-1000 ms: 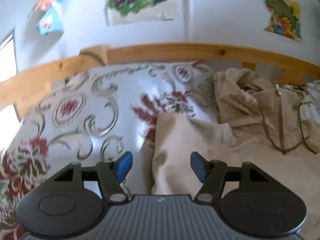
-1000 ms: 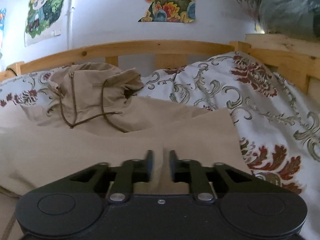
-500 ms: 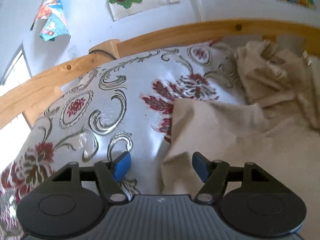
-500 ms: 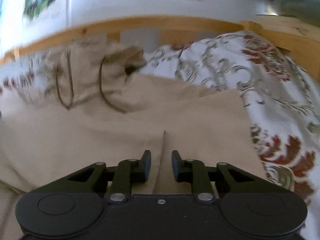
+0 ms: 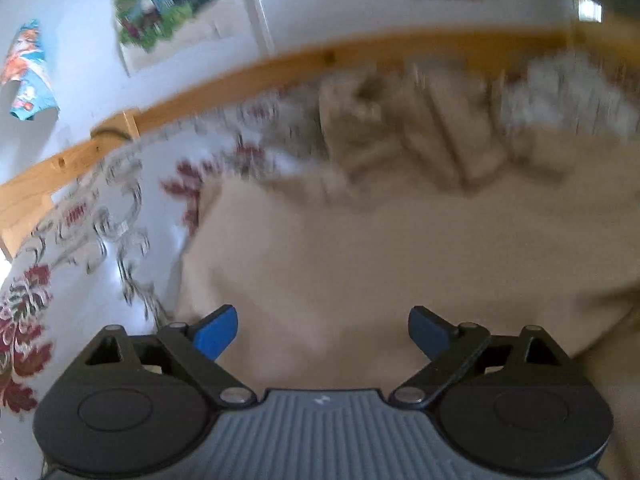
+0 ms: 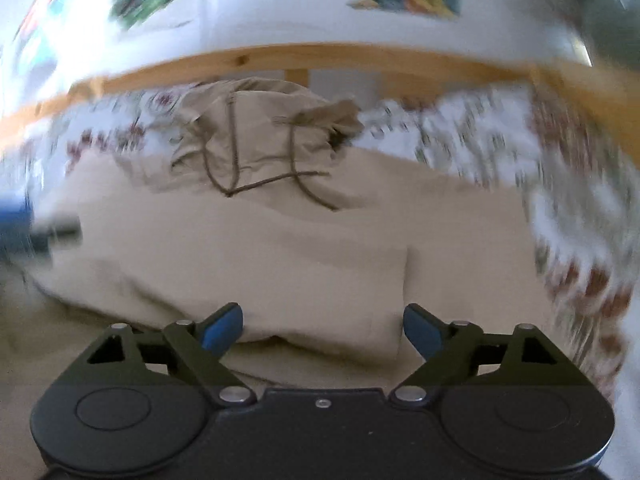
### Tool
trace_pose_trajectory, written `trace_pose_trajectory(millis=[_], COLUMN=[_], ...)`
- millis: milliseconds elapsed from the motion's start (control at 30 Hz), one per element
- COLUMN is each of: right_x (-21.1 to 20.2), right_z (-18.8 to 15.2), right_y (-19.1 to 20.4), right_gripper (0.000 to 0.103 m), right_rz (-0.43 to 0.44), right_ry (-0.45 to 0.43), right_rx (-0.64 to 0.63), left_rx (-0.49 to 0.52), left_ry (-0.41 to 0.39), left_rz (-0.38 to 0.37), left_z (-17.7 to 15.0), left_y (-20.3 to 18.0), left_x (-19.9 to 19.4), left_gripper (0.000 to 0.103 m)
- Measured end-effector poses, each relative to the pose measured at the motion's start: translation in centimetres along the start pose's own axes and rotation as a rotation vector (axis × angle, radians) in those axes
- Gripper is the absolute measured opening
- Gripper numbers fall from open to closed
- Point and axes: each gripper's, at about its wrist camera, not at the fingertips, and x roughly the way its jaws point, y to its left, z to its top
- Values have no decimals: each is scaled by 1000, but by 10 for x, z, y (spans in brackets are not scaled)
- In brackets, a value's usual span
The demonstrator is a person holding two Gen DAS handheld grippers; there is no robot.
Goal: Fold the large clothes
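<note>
One beige hooded cotton jacket (image 6: pixel 280 248) lies spread on the floral-print bedspread (image 5: pixel 100 240). Left gripper (image 5: pixel 323 330) and right gripper (image 6: pixel 323 326) are both opening, nothing pinched, fabric below. Soft, limp, light; I'd grab hem corners or the folded edge.

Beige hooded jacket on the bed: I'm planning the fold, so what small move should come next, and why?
Probably bring the right tool down onto the folded edge just ahead of it and close. Both tools' jaws are opening, pressing on nothing, so the beige jacket lies loose on the floral bedspread. The left tool hangs over plain fabric, and the hood is still bunched.
</note>
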Motion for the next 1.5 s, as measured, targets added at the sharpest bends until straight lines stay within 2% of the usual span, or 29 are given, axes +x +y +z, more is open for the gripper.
trace_pose_trajectory(millis=[33,100,200,233,267,300,333,367,467,533,600,667,700,733,800,867,967,1133,1233,1300,1367,1433,1500], right_x=[-1,-7,-10,-9,-6,-3,-3,-4,-1,4,3,-1,-4,-6,-7,-3,7,14,5,-5,-10,-3,17], right_z=[-1,-5,-7,-8,-7,-7,-7,-6,-1,-1,-2,1,3,7,11,10,4,2,10,26,50,80,120], right_y=[-10,-25,-32,-34,-35,-35,-35,-33,-23,-23,-27,-26,-24,-23,-21,-21,-22,-20,-21,-24,-28,-27,-27], right_gripper=[88,83,71,65,43,32,31,25,24,25,29,39,40,41,49,49,50,54,61,80,90,95,97], right_rz=[18,42,47,52,54,61,58,46,-11,-27,-30,-52,-63,-62,-54,-41,-53,-64,-52,-28,6,46,46], right_ry=[10,1,-9,-12,-1,16,21,12,14,40,31,6,-21,-42,-61,-57,-10,1,-18,-50,-83,-95,-103], right_rx=[64,156,159,171,182,187,185,162,61,48,71,65,53,37,12,4,-2,-9,-15,3,15,-6,-16], left_rx=[0,-39,-45,-44,-49,-56,-62,-67,-67,-77,-114,-168,-194,-205,-193,-130,-41,-91,-139,-201,-252,-285,-296], left_ry=[28,26,30,31,31,30,29,27,12,-16,-40,-42,-37,-29,-9,20,83,91,96,98,99,97,70], left_rz=[11,13,10,9,5,0,-6,-13,-21,-17,-45,-132,-184,-213,-244,-226,-156,-179,-188,-195,-208,-190,-156], left_z=[-3,-8,-10,-11,-13,-14,-13,-13,-9,-5,1,9,13,16,19,17,9,10,16,24,37,55,72], left_y=[0,3,3,2,3,5,6,6,8,8,7,6,3,0,-11,-25,-40,-29,-15,1,17,32,43], left_x=[6,8,9,9,9,9,9,8,3,-6,-17,-24,-26,-25,-21,-12,7,9,4,2,7,18,29], left_gripper=[94,95,96,97,97,97,97,97,97,97,97,98,99,99,99,99,101,102,102,102,102,102,102])
